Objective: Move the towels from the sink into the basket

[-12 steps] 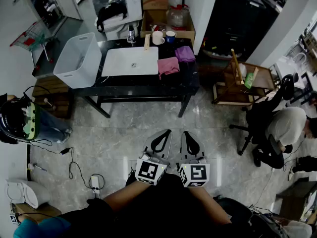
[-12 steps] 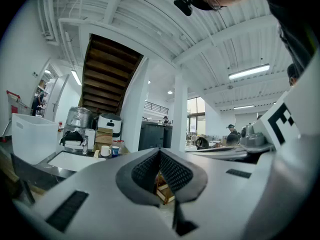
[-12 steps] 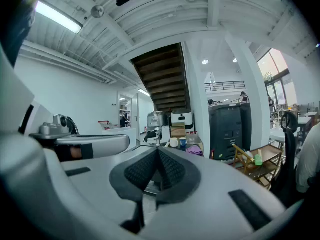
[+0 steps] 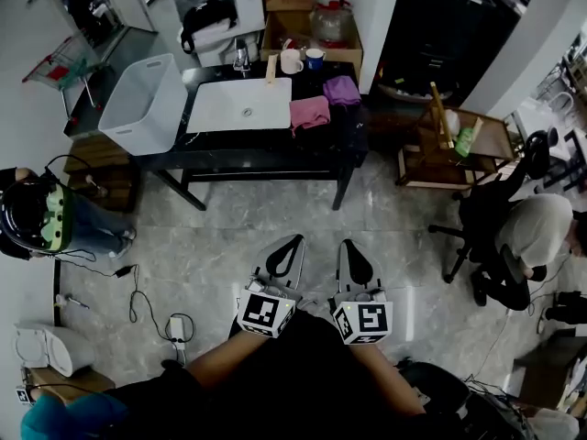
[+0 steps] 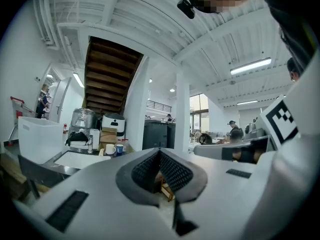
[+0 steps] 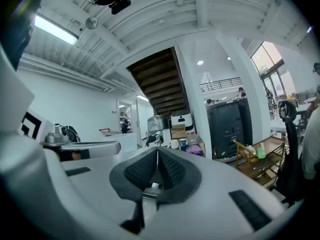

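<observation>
A pink towel (image 4: 310, 113) and a purple towel (image 4: 341, 90) lie on the dark counter (image 4: 353, 136), just right of the white sink (image 4: 240, 104). The white basket (image 4: 142, 104) stands on the counter's left end, tilted over the edge. Both grippers are held level over the floor, well short of the table. My left gripper (image 4: 292, 238) and right gripper (image 4: 347, 243) sit side by side, both shut and holding nothing. In the left gripper view the pads of the left gripper (image 5: 160, 151) meet; the basket (image 5: 37, 139) shows far left. The right gripper (image 6: 157, 150) is shut too, with the purple towel (image 6: 194, 151) far ahead.
Two mugs (image 4: 292, 61) and a faucet (image 4: 242, 60) stand behind the sink. A wooden side table (image 4: 449, 140) is right of the counter, with a seated person (image 4: 532, 232) beyond it. Cables and a power strip (image 4: 174, 330) lie on the floor at left.
The table sits slightly higher in the head view. The two grippers have drifted a little apart, the left one leftward; both stay shut.
</observation>
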The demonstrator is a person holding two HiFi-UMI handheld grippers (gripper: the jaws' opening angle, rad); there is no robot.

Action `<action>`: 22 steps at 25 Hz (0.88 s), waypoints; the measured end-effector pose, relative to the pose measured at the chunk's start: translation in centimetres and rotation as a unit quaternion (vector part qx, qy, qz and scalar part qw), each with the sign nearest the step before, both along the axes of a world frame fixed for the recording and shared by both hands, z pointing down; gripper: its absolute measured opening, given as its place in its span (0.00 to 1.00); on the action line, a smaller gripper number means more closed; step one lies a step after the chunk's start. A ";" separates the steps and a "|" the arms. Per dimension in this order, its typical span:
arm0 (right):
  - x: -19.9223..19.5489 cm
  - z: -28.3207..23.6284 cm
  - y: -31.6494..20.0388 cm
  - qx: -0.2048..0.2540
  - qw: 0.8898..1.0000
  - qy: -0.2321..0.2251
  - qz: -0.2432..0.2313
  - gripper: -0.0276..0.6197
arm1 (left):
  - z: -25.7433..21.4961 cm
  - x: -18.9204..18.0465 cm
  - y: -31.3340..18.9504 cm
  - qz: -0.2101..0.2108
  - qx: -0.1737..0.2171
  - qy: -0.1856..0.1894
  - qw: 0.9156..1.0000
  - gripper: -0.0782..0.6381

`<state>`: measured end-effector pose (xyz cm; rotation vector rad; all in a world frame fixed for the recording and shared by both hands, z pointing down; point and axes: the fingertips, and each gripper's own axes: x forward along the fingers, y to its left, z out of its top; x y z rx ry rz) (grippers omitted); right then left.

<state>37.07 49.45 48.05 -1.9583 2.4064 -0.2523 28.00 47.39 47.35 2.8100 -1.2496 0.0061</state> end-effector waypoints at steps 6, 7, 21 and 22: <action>1.1 0.5 -0.5 -0.010 1.000 -0.022 -0.003 0.07 | 0.9 -0.9 -0.9 -0.012 -0.019 -0.008 1.000 0.11; 1.0 0.6 -0.8 -0.011 1.000 -0.021 -0.007 0.07 | 1.0 -0.9 -1.2 -0.011 -0.020 -0.008 1.000 0.11; 0.5 2.8 -8.8 -0.058 0.998 0.011 -0.023 0.07 | 2.1 1.8 -9.6 0.024 -0.038 0.012 0.999 0.11; 0.2 2.8 -9.9 -0.058 0.998 0.012 -0.025 0.07 | 2.3 1.8 -10.6 0.024 -0.043 0.013 0.999 0.11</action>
